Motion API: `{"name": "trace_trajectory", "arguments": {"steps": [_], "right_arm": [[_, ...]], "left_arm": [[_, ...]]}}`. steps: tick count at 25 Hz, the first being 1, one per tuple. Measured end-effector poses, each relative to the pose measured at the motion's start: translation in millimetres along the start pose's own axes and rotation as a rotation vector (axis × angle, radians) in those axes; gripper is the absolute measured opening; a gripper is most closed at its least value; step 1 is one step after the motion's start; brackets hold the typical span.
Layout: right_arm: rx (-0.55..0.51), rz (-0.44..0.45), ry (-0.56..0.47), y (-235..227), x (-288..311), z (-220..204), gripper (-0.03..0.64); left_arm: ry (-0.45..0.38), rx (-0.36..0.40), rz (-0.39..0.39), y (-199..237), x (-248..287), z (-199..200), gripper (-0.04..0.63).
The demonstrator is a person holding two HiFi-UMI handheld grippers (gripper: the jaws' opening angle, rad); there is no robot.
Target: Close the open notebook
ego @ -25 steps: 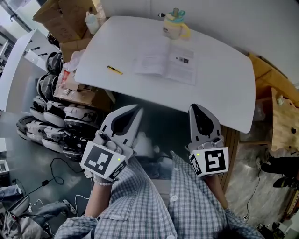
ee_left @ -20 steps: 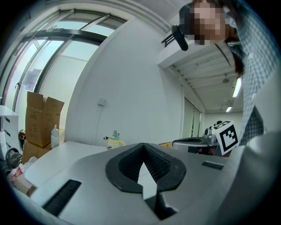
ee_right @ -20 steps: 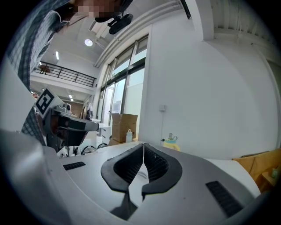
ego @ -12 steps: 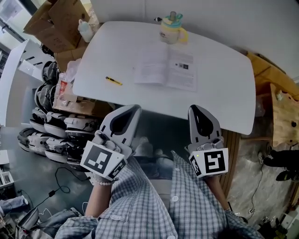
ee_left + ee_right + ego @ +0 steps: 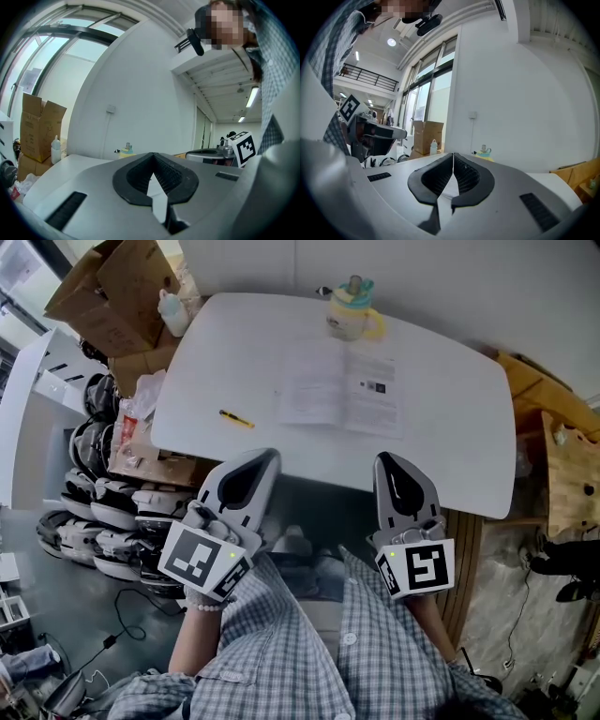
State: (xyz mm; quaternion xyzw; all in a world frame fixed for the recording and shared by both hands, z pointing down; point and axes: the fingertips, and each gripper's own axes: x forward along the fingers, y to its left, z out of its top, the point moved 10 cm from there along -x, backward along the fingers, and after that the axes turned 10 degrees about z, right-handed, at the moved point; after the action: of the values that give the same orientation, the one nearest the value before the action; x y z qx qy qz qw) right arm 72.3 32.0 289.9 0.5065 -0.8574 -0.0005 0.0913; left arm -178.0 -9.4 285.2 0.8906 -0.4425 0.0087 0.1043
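An open notebook (image 5: 340,392) lies flat near the far middle of the white table (image 5: 441,437), pages up. My left gripper (image 5: 267,457) hangs at the table's near edge, left of the notebook and short of it, jaws shut on nothing. My right gripper (image 5: 387,460) hangs level with it at the near edge, a little right of the notebook, also shut and empty. Both gripper views look low across the tabletop; the left gripper (image 5: 151,157) and the right gripper (image 5: 453,155) each show closed tips, and the notebook is hidden behind them.
A yellow cup with a teal lid (image 5: 352,311) stands just behind the notebook. A yellow pen (image 5: 235,418) lies at the table's left. Cardboard boxes (image 5: 108,298) and stacked helmets (image 5: 112,512) crowd the floor at left. Wooden furniture (image 5: 562,474) stands at right.
Both grippers and the head camera have drifted toward the table; the tabletop sits slightly lower and nearer in the view. The jaws stay shut and the notebook has not moved.
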Motion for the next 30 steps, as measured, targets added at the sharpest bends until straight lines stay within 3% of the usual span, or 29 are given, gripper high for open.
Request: {"name": "trace_trajectory", "arguments": {"steps": [8,12,20,30], "right_arm": [[-0.006,-0.019,0.005,8,16,-2,0.02],[0.005,-0.043,-0.002,12,17,-3,0.02],[0.014,-0.124,0.016,4,3,-4,0.02],[0.009,-0.065,0.031,-24,15,-5,0.021]], "left_arm": [[-0.002,0.0,-0.014,22,2,-1,0.008],[-0.013,0.054,-0.051,26,8,0,0.008],[0.01,0.017,-0.135,16,31,-7,0.008],[0.052,-0.084,-0.047,22,56,-15,0.008]]}}
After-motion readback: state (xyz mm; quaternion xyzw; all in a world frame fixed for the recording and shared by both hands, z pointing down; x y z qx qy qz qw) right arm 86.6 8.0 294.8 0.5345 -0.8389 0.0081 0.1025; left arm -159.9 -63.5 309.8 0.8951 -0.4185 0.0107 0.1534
